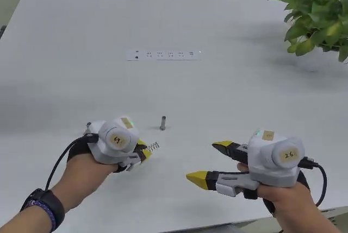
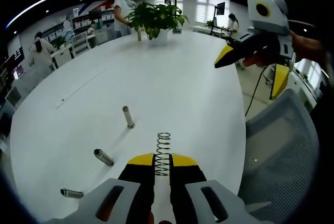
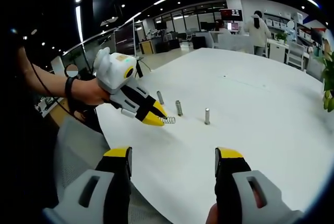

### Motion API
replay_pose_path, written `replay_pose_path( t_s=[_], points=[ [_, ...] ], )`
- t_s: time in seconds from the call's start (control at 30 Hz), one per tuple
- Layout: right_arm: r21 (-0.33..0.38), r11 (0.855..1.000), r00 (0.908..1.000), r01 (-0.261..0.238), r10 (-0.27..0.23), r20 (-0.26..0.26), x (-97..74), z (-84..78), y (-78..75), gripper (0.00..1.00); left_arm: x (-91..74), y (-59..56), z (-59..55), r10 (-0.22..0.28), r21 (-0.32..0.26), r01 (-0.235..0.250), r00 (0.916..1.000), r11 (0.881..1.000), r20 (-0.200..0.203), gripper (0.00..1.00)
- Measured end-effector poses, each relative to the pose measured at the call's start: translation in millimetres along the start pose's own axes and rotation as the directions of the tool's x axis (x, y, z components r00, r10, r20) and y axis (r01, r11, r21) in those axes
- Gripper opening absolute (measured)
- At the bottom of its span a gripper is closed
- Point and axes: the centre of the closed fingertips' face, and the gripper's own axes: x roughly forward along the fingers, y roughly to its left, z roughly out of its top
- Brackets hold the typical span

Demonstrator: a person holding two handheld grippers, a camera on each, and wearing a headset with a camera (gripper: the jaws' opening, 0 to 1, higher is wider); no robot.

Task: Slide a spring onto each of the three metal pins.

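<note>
We pinch a spring in our left claw, its free end poking past the tips. A bare pin stands apart on the tabletop. Our right claw gapes wide, empty.

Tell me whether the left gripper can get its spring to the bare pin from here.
Probably yes. The left gripper, shut on the spring, sits close to the bare pin with open table between them; the right gripper hangs well off to the side.
</note>
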Motion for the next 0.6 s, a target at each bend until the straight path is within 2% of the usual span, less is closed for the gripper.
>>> replay_pose_path(
  t_s=[0.3,0.6],
  points=[
    [-0.006,1.000,0.9999,-0.016,0.016,-0.002,4.1,2.2,2.7,0.63,-16.0,-2.4,0.2,0.013,0.006,-0.013,0.9997,1.000,0.021,0.02],
    [-0.019,0.999,0.9992,-0.038,0.038,-0.008,9.8,6.0,8.1,0.64,-33.0,-9.3,10.1,0.015,0.032,-0.017,0.9984,0.999,0.054,0.02]
  ],
)
